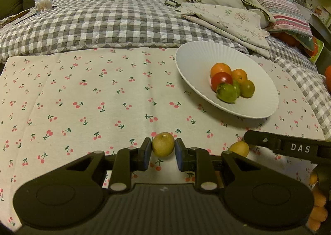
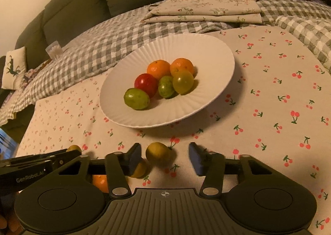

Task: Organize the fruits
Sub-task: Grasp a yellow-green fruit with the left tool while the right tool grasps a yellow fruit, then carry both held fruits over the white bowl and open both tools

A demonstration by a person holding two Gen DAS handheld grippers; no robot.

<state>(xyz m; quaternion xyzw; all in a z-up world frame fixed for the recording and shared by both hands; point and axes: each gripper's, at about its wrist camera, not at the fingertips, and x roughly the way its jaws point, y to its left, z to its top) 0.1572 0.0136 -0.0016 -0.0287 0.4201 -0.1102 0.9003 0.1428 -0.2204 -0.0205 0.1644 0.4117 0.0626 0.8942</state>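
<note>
A white ribbed plate on the cherry-print cloth holds several small fruits: orange, red and green. In the left wrist view my left gripper is shut on a yellow-green fruit that rests on the cloth. A second yellow fruit lies to its right, beside the right gripper's black finger. In the right wrist view my right gripper is open around that yellow fruit, with a gap at the right pad. Under its left finger lie another yellow fruit and an orange one.
A grey checked quilt covers the sofa seat behind the cloth. Folded floral fabric and patterned cushions sit at the back right. A clear jar of small sticks stands at the back left. The left gripper's body shows at the lower left.
</note>
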